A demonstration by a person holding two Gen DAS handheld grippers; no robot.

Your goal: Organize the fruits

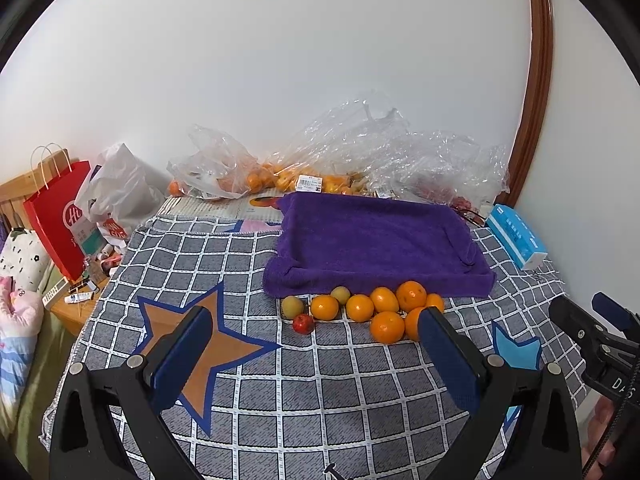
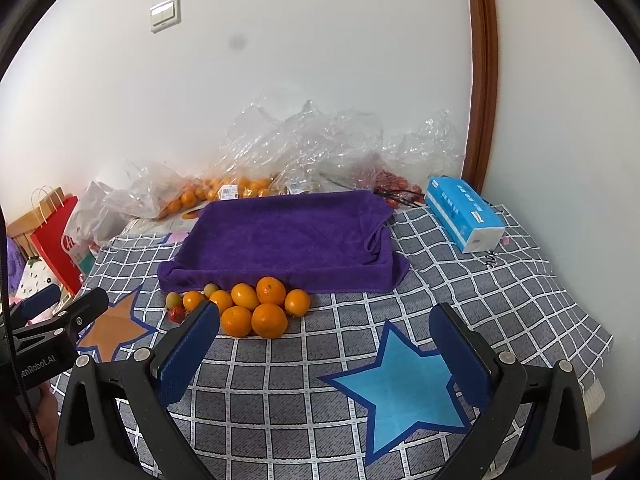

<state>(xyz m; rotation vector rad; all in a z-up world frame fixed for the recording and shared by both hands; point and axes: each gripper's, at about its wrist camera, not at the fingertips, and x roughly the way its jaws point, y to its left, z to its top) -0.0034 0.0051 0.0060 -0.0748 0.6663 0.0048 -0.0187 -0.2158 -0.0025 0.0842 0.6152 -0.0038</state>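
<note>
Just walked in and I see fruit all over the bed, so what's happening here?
A person is holding two grippers over a checked blanket, about to sort fruit. The left gripper and right gripper both hover with jaws open, holding nothing. A cluster of oranges, two small greenish fruits and a small red fruit lies loose on the blanket, against the near edge of a tray draped in a purple towel. The tray has no fruit in it yet.

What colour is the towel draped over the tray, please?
Deep purple towel; the right wrist view shows it best.
</note>
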